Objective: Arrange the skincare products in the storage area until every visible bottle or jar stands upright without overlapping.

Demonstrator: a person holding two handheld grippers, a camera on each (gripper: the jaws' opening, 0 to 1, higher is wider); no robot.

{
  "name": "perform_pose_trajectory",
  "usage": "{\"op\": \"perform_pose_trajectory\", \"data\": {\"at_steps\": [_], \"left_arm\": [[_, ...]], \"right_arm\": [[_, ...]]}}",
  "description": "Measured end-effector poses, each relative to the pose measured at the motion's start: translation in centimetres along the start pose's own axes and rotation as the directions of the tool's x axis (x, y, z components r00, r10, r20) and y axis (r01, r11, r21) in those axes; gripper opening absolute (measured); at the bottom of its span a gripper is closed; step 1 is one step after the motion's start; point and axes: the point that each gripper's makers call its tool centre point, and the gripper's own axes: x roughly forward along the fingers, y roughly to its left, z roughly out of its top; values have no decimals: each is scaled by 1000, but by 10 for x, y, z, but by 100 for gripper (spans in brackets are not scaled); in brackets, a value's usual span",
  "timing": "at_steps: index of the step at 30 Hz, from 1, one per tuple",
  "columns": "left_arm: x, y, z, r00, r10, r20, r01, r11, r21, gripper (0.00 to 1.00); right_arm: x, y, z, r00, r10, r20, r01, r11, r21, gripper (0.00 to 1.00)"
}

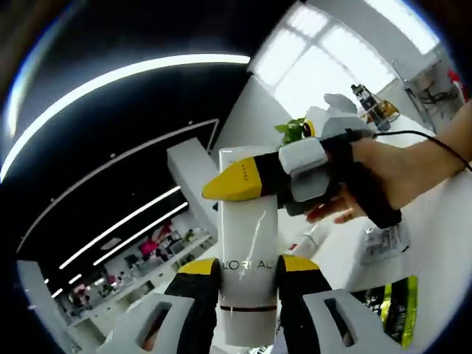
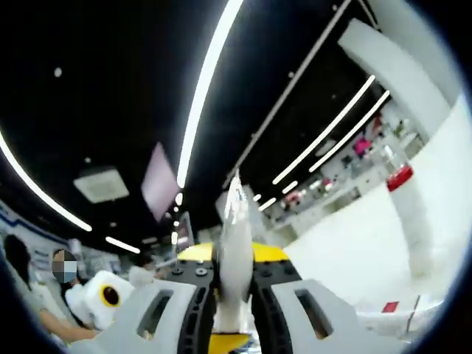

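Closest to the left gripper view's lens, the left tongs (image 1: 249, 274) pinch a white tube (image 1: 248, 243) low on its body, one yellow-tipped jaw on each side of the lettering, just above the dark band near the tube's bottom end. From that grip the tube's long axis runs straight away from the tongs, in line with the jaws, so it is held up off the table (image 1: 442, 243) and not standing on it. Near the tube's far end the right tongs (image 1: 230, 182) come in from the right in a person's hand (image 1: 383, 181), reaching across the tube at a right angle to its length; the one jaw that shows lies over the tube's face. In the right gripper view the same tube (image 2: 234, 254) shows edge-on, a thin blade rising between the right tongs (image 2: 234, 284), whose jaws are closed onto its flat end. So both tongs hold one tube, left at the base and right at the tip, and neither is nearer. My judgement is that the coming move turns on that axis: the tube must be swung until it points straight up from the table, then set down. Beyond the hand on the table lie a crumpled clear wrapper (image 1: 383, 242) and a green-and-black packet (image 1: 398, 310).
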Motion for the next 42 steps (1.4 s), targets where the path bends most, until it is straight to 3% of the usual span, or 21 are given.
{"op": "perform_pose_trajectory", "data": {"at_steps": [3, 7, 10, 13, 14, 15, 16, 17, 18, 21, 23, 26, 31, 37, 39, 41, 42], "left_arm": [[0, 4, 1, 1000, 22, 16, -22, 999, 31, 32], [-5, 10, 3, 998, 44, 33, -45, 999, 20, 32], [-4, 18, -2, 998, 57, 21, -56, 997, -45, 32], [-5, 25, -8, 997, 76, 3, -75, 994, -84, 33], [-6, 27, -8, 997, 79, 1, -78, 992, -100, 33], [-6, 27, -9, 997, 79, 1, -79, 991, -109, 35], [-7, 28, -11, 997, 75, -2, -75, 987, -144, 36], [-7, 30, -13, 997, 71, -3, -70, 980, -188, 37], [-7, 30, -13, 997, 71, -4, -70, 977, -199, 37], [-9, 35, -19, 997, 76, -19, -78, 963, -259, 38], [-11, 38, -20, 997, 80, -21, -83, 952, -296, 38], [-11, 40, -22, 996, 85, -25, -88, 948, -305, 39], [-10, 35, -20, 997, 76, -25, -80, 952, -295, 39], [-9, 32, -22, 997, 64, -38, -72, 950, -304, 44], [-9, 35, -23, 997, 66, -36, -74, 941, -329, 44], [-10, 37, -24, 997, 72, -35, -79, 935, -346, 44], [-10, 36, -24, 997, 70, -36, -79, 932, -354, 44]], "right_arm": [[3, 6, 6, 1000, 3, 8, -2, 997, -80, 12], [-8, -3, 32, 995, -44, 89, 55, 991, -125, 12], [-27, -24, 57, 979, -141, 146, 174, 953, -248, 12], [-43, -44, 73, 955, -222, 199, 272, 922, -274, 12], [-46, -48, 75, 951, -240, 196, 292, 905, -308, 12], [-51, -56, 76, 942, -280, 187, 331, 873, -359, 12], [-53, -59, 77, 938, -293, 187, 344, 863, -372, 12], [-58, -68, 79, 919, -340, 199, 393, 833, -389, 12], [-59, -70, 80, 914, -351, 204, 404, 827, -391, 12], [-68, -88, 81, 877, -434, 204, 480, 781, -400, 12], [-74, -97, 82, 855, -476, 205, 515, 734, -443, 12], [-80, -111, 82, 823, -529, 207, 557, 678, -479, 12], [-79, -127, 68, 803, -579, 139, 565, 668, -485, 12], [-74, -131, 53, 802, -593, 67, 539, 671, -509, 13], [-75, -133, 46, 781, -624, 24, 543, 660, -519, 13], [-73, -128, 49, 788, -615, 24, 537, 668, -515, 13], [-74, -128, 48, 783, -622, 4, 542, 678, -496, 13]]}}
